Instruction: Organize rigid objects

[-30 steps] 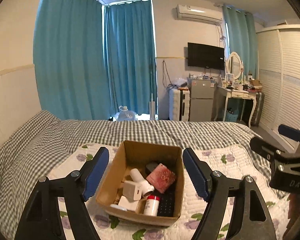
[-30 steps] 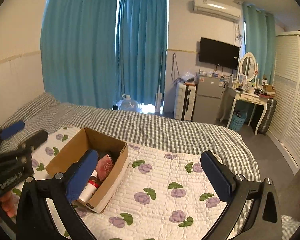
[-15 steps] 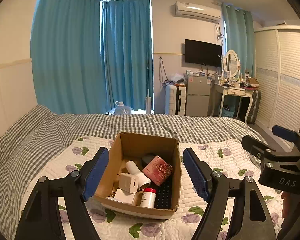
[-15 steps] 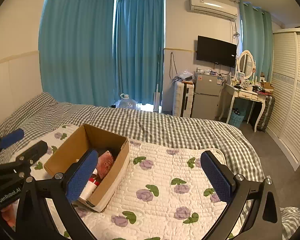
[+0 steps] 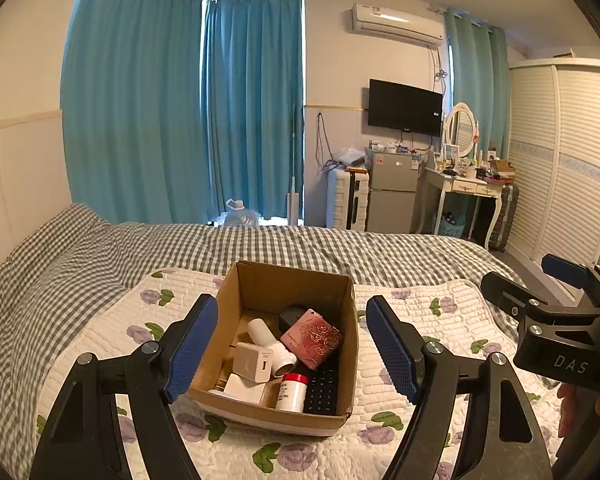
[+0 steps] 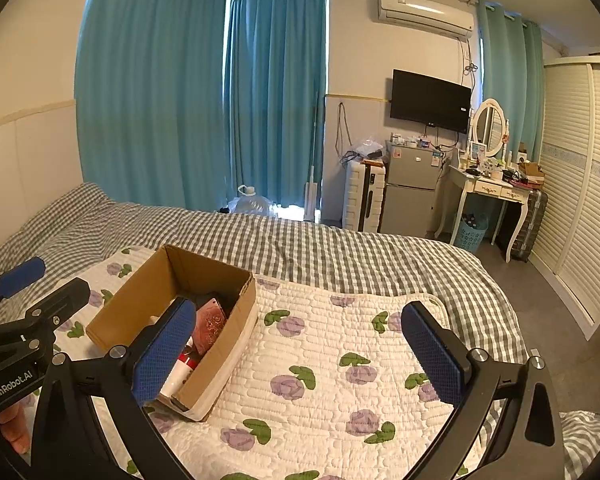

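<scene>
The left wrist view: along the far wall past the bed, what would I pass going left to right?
Teal curtains → water jug → white suitcase → small grey fridge with the TV above it → white dressing table with an oval mirror → white slatted wardrobe.

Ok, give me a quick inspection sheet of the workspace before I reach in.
Surface: floral quilt over a gingham bedspread.
Job's things: cardboard box holding a pink rose-print case, white charger cube, white tube, red-capped bottle and black keypad.
Clutter: nothing seen on the quilt outside the box.
Grippers: left gripper open, framing the box; right gripper open, beside the box.
Cables: cords hanging on the far wall.
Surroundings: teal curtains, TV, fridge, dressing table.
</scene>
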